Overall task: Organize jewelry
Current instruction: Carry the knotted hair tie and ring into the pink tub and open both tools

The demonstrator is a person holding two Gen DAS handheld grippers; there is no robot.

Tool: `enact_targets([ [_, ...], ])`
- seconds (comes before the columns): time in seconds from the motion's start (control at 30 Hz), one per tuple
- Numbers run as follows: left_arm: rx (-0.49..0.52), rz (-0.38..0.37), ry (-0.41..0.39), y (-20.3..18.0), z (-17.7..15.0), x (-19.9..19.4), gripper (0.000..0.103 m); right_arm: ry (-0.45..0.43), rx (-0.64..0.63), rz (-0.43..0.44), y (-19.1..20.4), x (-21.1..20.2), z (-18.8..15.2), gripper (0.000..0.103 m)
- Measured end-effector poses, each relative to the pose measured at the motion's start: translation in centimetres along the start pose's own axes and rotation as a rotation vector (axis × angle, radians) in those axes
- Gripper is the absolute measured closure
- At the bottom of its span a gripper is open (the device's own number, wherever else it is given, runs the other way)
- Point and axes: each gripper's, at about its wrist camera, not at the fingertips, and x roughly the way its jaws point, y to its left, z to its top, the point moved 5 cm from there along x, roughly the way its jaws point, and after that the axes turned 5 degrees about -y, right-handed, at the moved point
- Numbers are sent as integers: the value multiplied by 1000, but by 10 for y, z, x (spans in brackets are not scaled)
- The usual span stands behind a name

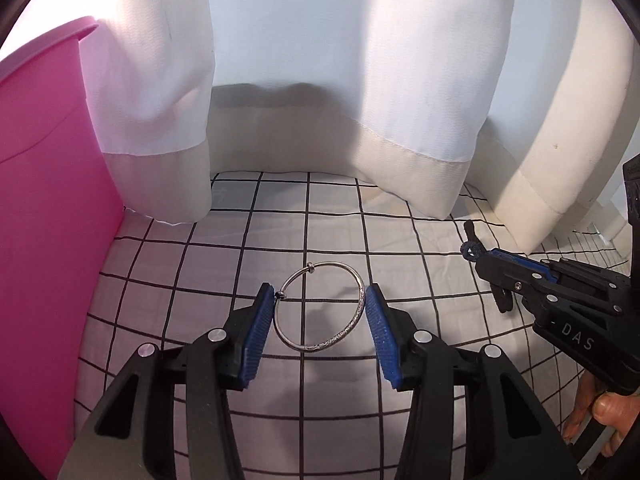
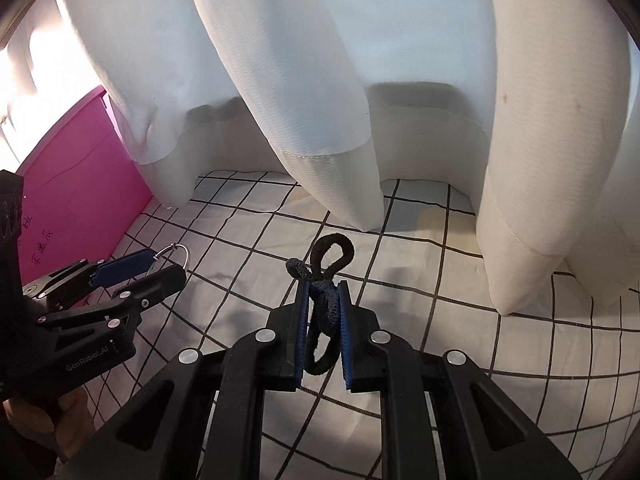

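Observation:
A thin silver bangle sits between the blue pads of my left gripper, which is closed on its two sides and holds it above the checked cloth. The bangle also shows in the right wrist view at the tip of the left gripper. My right gripper is shut on two dark hair ties, one black loop sticking up past the pads. The right gripper shows at the right of the left wrist view, with the ties at its tip.
A pink box stands at the left, also in the right wrist view. White curtains hang down onto the cloth at the back and right. A hand shows at the lower right.

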Motion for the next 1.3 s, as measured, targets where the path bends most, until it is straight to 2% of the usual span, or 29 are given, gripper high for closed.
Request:
enact_targets([
  [0.27,-55,21,-58,-22,2,-45,57,-39,-69,45,13,-57,12,89],
  [0.4,-87,72,-123,-17,11,-108,57,-75,-130,105,26,-93,24,89],
  [0.6,-133,175,-228,5,24,-178,57,-118,-239,212,76,-121,40,89],
  [0.77,-173,266,-286,35,25,-225,57,-147,-305,307,129,-135,55,89],
  [0.97,-238,360,-304,89,23,-266,57,-182,-359,412,204,-147,73,89],
  [1.13,-292,418,-292,147,25,-283,57,-174,-356,485,265,-143,90,89],
  [1.3,-349,442,-271,201,24,-289,57,-145,-376,488,311,-118,106,89],
])
